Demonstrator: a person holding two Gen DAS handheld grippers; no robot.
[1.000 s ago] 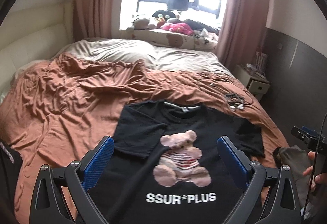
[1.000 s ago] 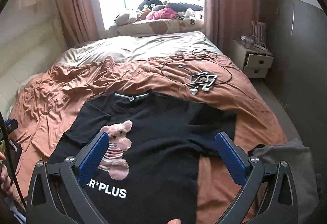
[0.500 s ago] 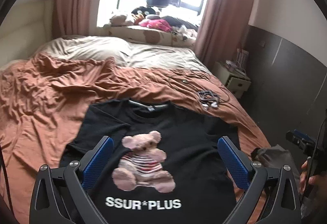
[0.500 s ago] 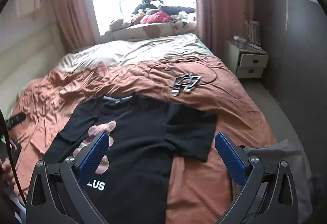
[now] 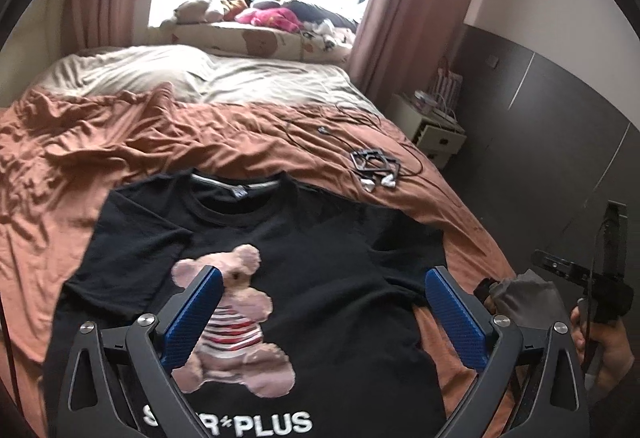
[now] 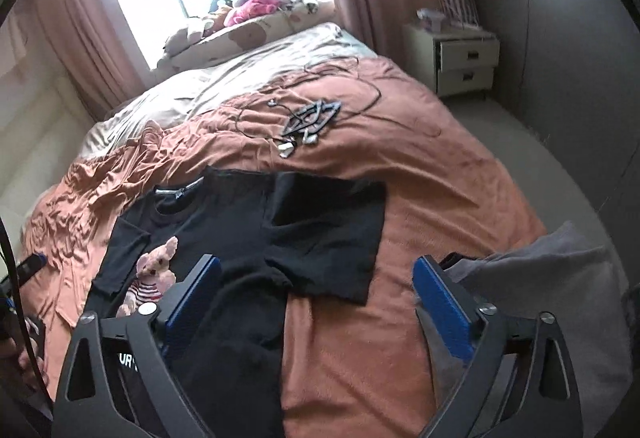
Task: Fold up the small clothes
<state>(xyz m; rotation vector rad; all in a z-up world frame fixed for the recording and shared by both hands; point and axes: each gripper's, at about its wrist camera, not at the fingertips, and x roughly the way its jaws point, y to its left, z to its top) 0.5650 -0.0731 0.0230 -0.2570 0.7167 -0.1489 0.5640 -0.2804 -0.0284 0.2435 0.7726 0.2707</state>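
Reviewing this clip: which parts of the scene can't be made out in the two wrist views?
- Black teddy-bear T-shirt: hem cut off by the bottom edge in both views; left wrist view, the left gripper covers part of the white lettering.
- Grey cloth at the bed edge: right wrist view, partly behind the right gripper; garment type unclear.
- Plush toys on the windowsill: washed out by window glare, too small.

black bear-print t-shirt (image 5: 320,254) flat on rust bedsheet (image 5: 100,158), left claw (image 5: 320,302) spread wide above it, earphones (image 5: 378,182) beyond
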